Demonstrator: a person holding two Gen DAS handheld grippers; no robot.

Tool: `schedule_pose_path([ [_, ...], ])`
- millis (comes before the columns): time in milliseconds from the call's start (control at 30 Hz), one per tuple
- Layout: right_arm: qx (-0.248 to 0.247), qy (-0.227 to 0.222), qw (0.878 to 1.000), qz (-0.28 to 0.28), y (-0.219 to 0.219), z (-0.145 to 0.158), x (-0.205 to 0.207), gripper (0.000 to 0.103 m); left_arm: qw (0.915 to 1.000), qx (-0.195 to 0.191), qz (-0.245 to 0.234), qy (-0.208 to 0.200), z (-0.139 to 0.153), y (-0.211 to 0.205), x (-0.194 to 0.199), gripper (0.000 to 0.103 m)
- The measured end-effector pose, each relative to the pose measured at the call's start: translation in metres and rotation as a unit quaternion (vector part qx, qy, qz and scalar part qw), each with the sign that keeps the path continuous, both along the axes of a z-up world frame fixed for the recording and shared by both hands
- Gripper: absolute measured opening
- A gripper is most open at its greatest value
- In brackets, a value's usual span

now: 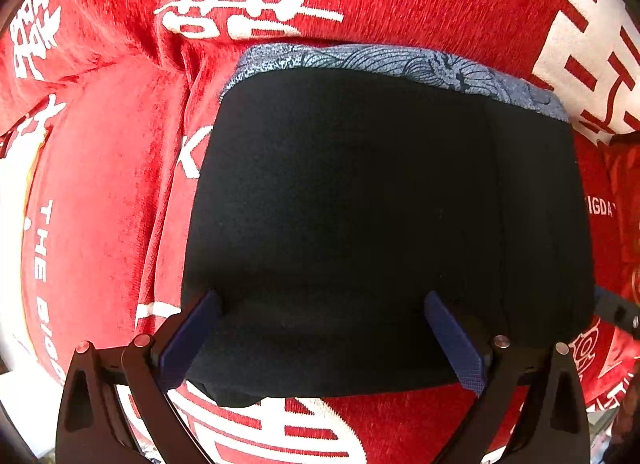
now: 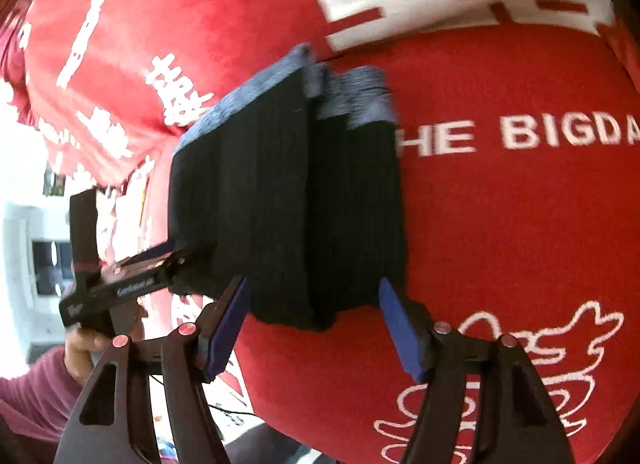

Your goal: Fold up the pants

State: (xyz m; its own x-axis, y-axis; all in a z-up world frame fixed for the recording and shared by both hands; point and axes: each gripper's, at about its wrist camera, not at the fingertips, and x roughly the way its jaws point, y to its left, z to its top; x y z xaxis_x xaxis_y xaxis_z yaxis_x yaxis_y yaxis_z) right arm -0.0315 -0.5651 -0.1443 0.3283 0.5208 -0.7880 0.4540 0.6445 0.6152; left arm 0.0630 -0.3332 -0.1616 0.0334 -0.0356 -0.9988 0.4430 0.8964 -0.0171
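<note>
We see soft, floppy folded pants (image 1: 360, 204) on a red cloth (image 1: 100, 224); both grippers (image 1: 320, 340) (image 2: 320, 328) seem open, straddling near edges, the best hold.

Left wrist looks straight down, right obliquely; both close on pants (image 1: 360, 204).

Black pants (image 1: 360, 204), blue-grey wave-print band; red blanket (image 1: 100, 204), white lettering.
</note>
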Motion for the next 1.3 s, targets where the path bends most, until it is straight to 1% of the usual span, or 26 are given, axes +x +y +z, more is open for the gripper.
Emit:
schedule_pose_path([
  [67, 0.015, 0.002, 1.000, -0.017, -0.007, -0.005, -0.002, 0.072, 1.0000, -0.005, -0.002, 0.004, 0.002, 0.002, 0.002, 0.102],
  [133, 0.023, 0.002, 0.999, -0.021, -0.011, -0.009, -0.003, 0.074, 0.9999, -0.011, -0.003, 0.006, 0.006, 0.003, 0.006, 0.102],
  [200, 0.029, 0.002, 0.999, -0.016, -0.013, -0.014, 0.001, 0.076, 0.9998, -0.022, 0.000, 0.002, 0.011, 0.009, 0.014, 0.102],
  [333, 0.033, 0.003, 0.999, -0.005, -0.016, -0.019, 0.008, 0.077, 0.9990, -0.043, 0.010, -0.005, 0.017, 0.021, 0.032, 0.102],
  [433, 0.039, 0.003, 0.999, -0.004, -0.020, -0.022, 0.013, 0.077, 0.9986, -0.049, 0.016, -0.009, 0.017, 0.029, 0.049, 0.102],
  [533, 0.047, 0.000, 0.999, 0.000, -0.027, -0.026, 0.019, 0.078, 0.9980, -0.061, 0.018, -0.006, 0.014, 0.034, 0.061, 0.102],
  [633, 0.054, -0.002, 0.998, 0.011, -0.032, -0.032, 0.024, 0.078, 0.9968, -0.079, 0.011, 0.005, 0.004, 0.037, 0.074, 0.102],
  [733, 0.073, -0.005, 0.997, 0.017, -0.039, -0.042, 0.028, 0.078, 0.9947, -0.101, -0.005, 0.014, -0.002, 0.040, 0.084, 0.102],
  [800, 0.093, -0.011, 0.995, 0.014, -0.043, -0.048, 0.029, 0.078, 0.9915, -0.125, -0.008, 0.037, -0.009, 0.042, 0.089, 0.102],
  [933, 0.133, -0.022, 0.991, 0.006, -0.047, -0.060, 0.030, 0.078, 0.9850, -0.155, -0.019, 0.074, -0.027, 0.042, 0.097, 0.102],
  [1000, 0.149, -0.026, 0.988, 0.008, -0.048, -0.066, 0.031, 0.079, 0.9822, -0.164, -0.028, 0.088, -0.035, 0.039, 0.098, 0.102],
  [1100, 0.161, -0.032, 0.986, 0.016, -0.046, -0.071, 0.038, 0.080, 0.9792, -0.173, -0.040, 0.098, -0.037, 0.028, 0.092, 0.102],
  [1233, 0.178, -0.029, 0.984, 0.008, -0.048, -0.078, 0.047, 0.079, 0.9761, -0.184, -0.034, 0.110, -0.046, 0.018, 0.090, 0.102],
  [1267, 0.176, -0.025, 0.984, 0.007, -0.049, -0.078, 0.048, 0.077, 0.9762, -0.186, -0.029, 0.108, -0.047, 0.016, 0.089, 0.102],
  [1300, 0.167, -0.022, 0.986, 0.010, -0.047, -0.078, 0.050, 0.072, 0.9763, -0.188, -0.025, 0.105, -0.047, 0.016, 0.087, 0.099],
])
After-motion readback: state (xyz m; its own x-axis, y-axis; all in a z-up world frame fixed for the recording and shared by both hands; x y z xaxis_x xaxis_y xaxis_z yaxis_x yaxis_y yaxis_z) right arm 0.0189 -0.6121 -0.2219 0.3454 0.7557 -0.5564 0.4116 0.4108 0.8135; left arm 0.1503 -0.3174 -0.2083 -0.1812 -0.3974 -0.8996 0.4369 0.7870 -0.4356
